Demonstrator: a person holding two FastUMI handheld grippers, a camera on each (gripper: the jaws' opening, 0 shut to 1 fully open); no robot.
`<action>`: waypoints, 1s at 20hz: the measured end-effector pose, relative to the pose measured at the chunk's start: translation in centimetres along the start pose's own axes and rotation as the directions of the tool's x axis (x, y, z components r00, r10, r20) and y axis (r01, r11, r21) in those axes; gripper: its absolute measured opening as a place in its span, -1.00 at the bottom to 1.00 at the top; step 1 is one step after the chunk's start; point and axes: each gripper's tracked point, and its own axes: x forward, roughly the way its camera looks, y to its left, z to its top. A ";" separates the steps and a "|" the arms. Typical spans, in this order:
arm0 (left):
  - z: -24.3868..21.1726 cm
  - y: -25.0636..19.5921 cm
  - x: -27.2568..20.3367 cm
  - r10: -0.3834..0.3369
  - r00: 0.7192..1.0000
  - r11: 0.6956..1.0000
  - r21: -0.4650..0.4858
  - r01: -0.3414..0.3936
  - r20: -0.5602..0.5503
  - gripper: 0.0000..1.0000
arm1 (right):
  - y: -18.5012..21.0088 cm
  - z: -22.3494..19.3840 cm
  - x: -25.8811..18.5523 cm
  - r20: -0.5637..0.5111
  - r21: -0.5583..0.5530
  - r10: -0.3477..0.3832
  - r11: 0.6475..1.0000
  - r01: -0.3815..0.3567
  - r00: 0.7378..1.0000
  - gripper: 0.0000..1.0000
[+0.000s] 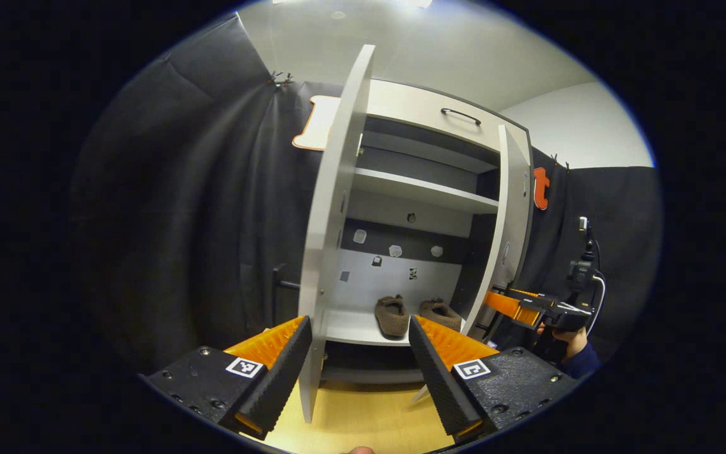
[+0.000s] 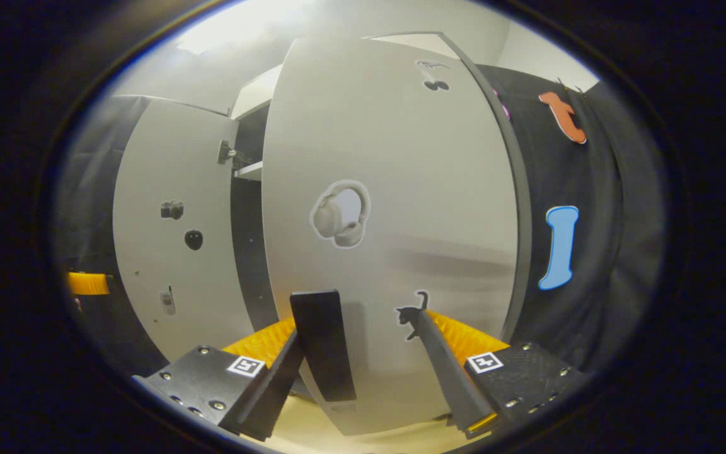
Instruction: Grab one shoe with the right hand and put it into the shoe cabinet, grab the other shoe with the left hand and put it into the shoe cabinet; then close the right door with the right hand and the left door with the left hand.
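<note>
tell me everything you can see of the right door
The right door is a pale grey flat panel, smooth like laminate, with a dark edge along its hinge side. Stickers sit on its outer face, headphones near the middle and a small black cat low down. It stands upright and part open; in the left gripper view it is seen nearly edge-on. The right gripper is open right up against its lower face; actual contact cannot be told.
</note>
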 end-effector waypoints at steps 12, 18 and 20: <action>-0.4 9.8 0.9 0.166 0.986 0.986 0.008 -0.166 0.005 0.77 | 0.6 -0.3 2.4 -0.006 0.028 -0.069 0.997 0.069 0.998 0.96; -1.1 10.3 2.5 0.095 0.995 0.995 0.017 -0.094 -0.015 0.79 | 0.7 -0.4 2.9 -0.010 0.036 -0.111 0.993 0.111 0.994 0.97; -1.1 9.9 3.1 0.055 0.998 0.998 0.017 -0.054 -0.022 0.77 | 0.8 -0.4 3.0 -0.010 0.038 -0.118 0.992 0.118 0.993 1.00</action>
